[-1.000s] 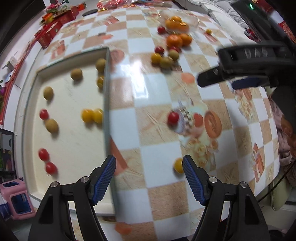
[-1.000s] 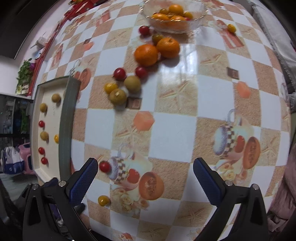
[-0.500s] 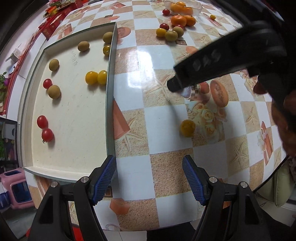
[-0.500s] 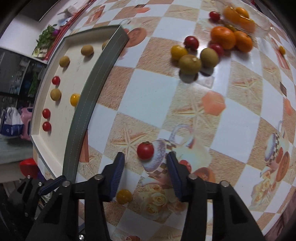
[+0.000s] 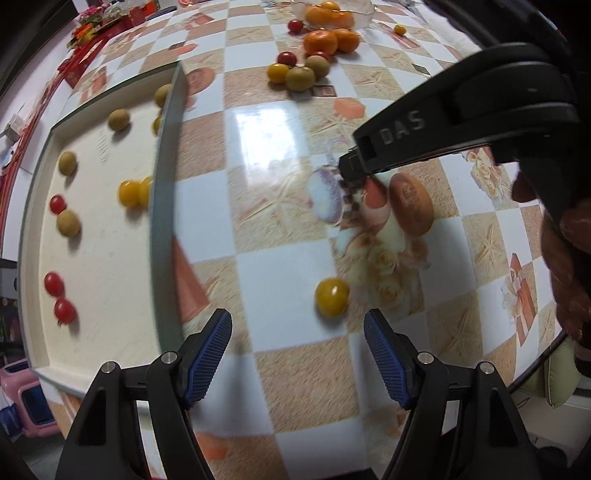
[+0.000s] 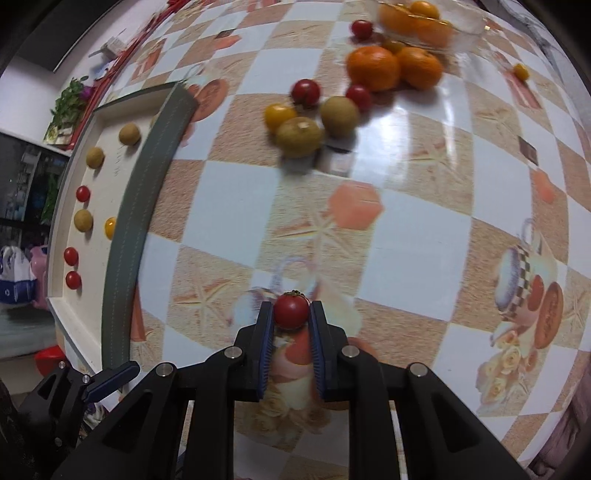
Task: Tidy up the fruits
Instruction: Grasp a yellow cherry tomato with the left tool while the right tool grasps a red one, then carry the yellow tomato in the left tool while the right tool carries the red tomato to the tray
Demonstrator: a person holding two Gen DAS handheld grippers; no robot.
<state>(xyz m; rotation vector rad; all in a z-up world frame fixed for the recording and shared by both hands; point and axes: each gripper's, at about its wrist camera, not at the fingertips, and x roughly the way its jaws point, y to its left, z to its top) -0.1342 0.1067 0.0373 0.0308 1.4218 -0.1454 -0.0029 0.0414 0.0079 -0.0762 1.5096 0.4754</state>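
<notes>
My right gripper (image 6: 291, 314) is shut on a red cherry tomato (image 6: 291, 311), low over the checkered tablecloth. Its black body (image 5: 461, 122) crosses the right of the left wrist view. My left gripper (image 5: 297, 332) is open and empty, with a yellow cherry tomato (image 5: 331, 297) lying just ahead between its fingers, nearer the right one. The cream tray (image 5: 99, 258) on the left holds several red, yellow and green-brown fruits; it also shows in the right wrist view (image 6: 110, 173).
Further back lies a cluster of green-brown fruits (image 6: 299, 136), a yellow tomato (image 6: 279, 115), red tomatoes (image 6: 306, 92) and two oranges (image 6: 373, 68). A glass bowl (image 6: 458, 26) with oranges stands behind. The table's front edge is close below both grippers.
My right gripper closed on the red cherry tomato. My left gripper has moved nearer the yellow tomato, which now lies close ahead between its fingers.
</notes>
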